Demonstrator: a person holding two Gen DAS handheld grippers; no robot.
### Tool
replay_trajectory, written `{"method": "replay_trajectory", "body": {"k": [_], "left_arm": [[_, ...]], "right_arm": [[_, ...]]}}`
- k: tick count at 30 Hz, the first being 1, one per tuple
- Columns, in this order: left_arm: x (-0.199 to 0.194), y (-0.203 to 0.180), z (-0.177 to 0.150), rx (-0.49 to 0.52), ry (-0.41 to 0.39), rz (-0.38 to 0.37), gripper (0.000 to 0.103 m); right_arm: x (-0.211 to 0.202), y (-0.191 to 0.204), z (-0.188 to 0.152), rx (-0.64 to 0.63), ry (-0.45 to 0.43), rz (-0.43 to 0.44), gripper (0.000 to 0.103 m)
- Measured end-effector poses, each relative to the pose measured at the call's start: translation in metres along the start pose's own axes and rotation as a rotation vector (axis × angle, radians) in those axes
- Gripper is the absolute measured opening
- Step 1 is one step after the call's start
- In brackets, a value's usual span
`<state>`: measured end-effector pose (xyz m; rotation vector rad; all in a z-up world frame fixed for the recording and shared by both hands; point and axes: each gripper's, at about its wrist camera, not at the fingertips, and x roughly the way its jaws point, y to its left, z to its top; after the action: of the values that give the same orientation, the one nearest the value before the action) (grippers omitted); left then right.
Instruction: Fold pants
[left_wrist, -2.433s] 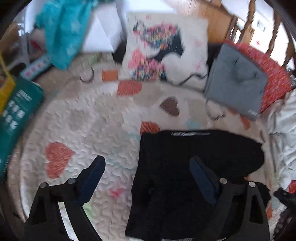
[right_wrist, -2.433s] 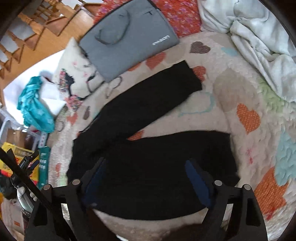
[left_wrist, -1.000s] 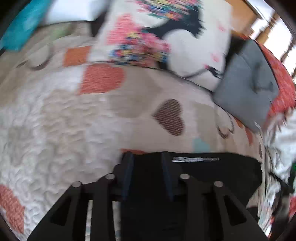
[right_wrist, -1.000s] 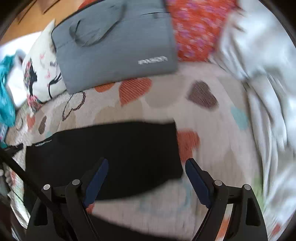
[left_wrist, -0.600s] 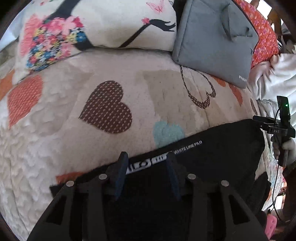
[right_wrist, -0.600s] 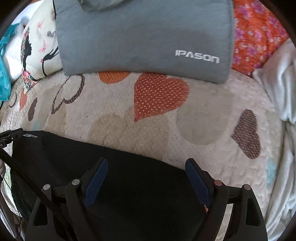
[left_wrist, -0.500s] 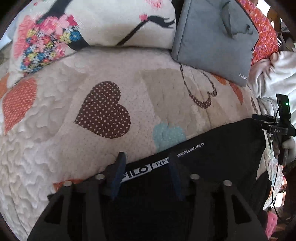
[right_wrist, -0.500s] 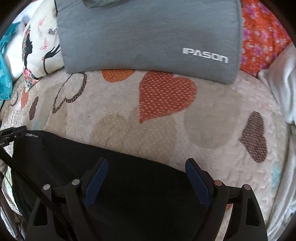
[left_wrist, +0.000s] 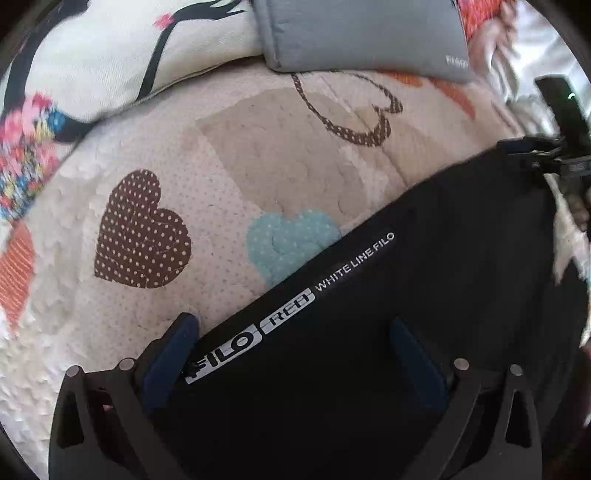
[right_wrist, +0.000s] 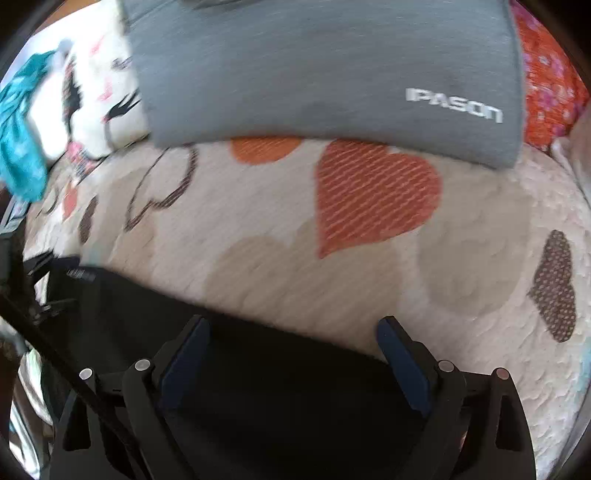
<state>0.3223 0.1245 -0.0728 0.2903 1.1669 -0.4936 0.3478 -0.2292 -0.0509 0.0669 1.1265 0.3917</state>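
The black pants (left_wrist: 424, 314) lie folded on a heart-patterned quilt (left_wrist: 258, 177), their white-lettered waistband edge running diagonally. My left gripper (left_wrist: 291, 332) hovers low over that edge, its jaws opening wide; the blue pads (left_wrist: 170, 354) are off the fabric and the waistband lies flat between them. In the right wrist view the same pants (right_wrist: 258, 387) fill the lower part. My right gripper (right_wrist: 295, 332) stands open over their far edge, gripping nothing. The right gripper's tool (left_wrist: 554, 151) shows at the pants' far corner in the left wrist view.
A grey laptop bag (right_wrist: 314, 74) lies on the quilt just beyond the pants, against a red floral cushion (right_wrist: 546, 85). A white pillow (left_wrist: 110, 55) with a colourful print sits to the left. A teal cloth (right_wrist: 18, 140) hangs at far left. White bedding (left_wrist: 535, 55) is bunched on the right.
My left gripper, shut on the waistband earlier, has opened wide and let it go, moving nearer the grey bag. The right gripper stayed open and shifted slightly. The pants' top layer now lies folded over.
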Motion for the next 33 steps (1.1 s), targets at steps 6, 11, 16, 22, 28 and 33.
{"method": "replay_trajectory", "body": {"k": [6,11,16,22,28,33], "left_arm": [[-0.019,-0.001,-0.002,0.003,-0.021,-0.095,0.018],[-0.028,-0.017,-0.005,0.011,-0.056,-0.011,0.013],[-0.054,-0.025,-0.018,0.004,-0.105,0.036,0.013],[-0.102,-0.048,-0.043,-0.016,-0.203,0.054,0.012],[-0.143,-0.080,-0.092,-0.006,-0.265,0.068,0.012],[-0.158,-0.102,-0.151,-0.039,-0.275,0.069,0.012]], "right_arm": [[-0.007,0.015,-0.016,-0.111,0.025,-0.055,0.018],[-0.014,0.019,-0.024,-0.066,0.010,-0.034,0.008],[-0.032,0.035,-0.034,-0.029,-0.039,-0.026,0.008],[-0.079,0.047,-0.057,0.003,-0.107,-0.010,0.008],[-0.115,0.075,-0.114,-0.017,-0.115,-0.005,0.008],[-0.120,0.093,-0.173,-0.019,-0.070,0.006,0.008]]}}
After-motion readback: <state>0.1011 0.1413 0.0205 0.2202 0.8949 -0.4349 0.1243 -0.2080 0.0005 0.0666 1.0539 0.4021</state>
